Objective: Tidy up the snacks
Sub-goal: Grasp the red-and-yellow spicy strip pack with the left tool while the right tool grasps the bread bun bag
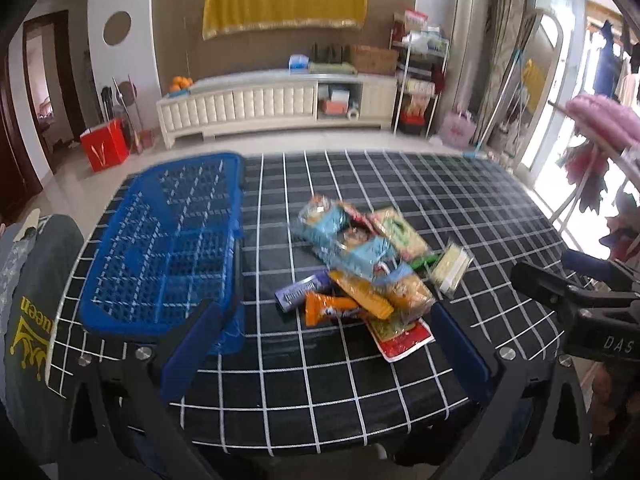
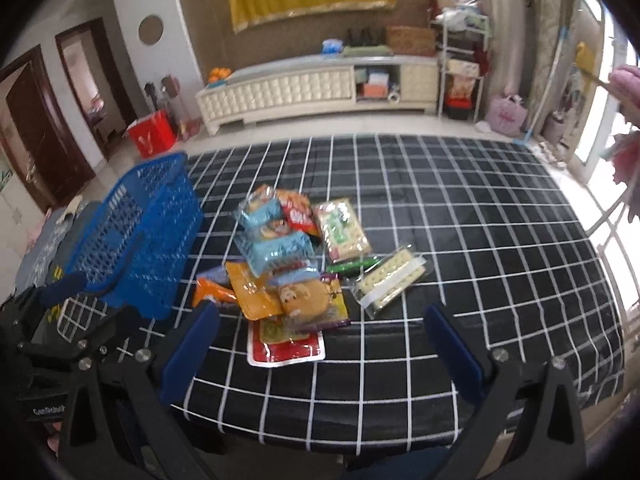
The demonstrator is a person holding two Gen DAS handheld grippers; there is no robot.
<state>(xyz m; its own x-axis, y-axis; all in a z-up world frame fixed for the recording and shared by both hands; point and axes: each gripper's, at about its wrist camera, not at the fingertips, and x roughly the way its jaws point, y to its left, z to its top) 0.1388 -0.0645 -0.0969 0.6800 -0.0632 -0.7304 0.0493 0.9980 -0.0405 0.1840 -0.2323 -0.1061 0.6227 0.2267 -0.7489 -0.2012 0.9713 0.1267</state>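
Note:
A heap of snack packets (image 1: 360, 264) (image 2: 288, 256) lies in the middle of a table with a black, white-gridded cloth (image 1: 460, 208) (image 2: 460, 208). Among them are light blue bags (image 2: 276, 250), an orange pouch (image 2: 256, 292), a red-edged packet (image 2: 286, 346) and a clear pack of crackers (image 2: 390, 282). A blue mesh basket (image 1: 168, 240) (image 2: 136, 232) stands empty at the table's left. My left gripper (image 1: 326, 344) hovers open over the near edge, below the heap. My right gripper (image 2: 322, 340) is open too, just short of the red-edged packet.
A person's grey sleeve (image 1: 32, 304) with yellow print lies at the left of the table. The right gripper's black body (image 1: 580, 304) shows at the right of the left wrist view. Beyond the table are a white cabinet (image 1: 276, 100) and a red box (image 1: 105, 148).

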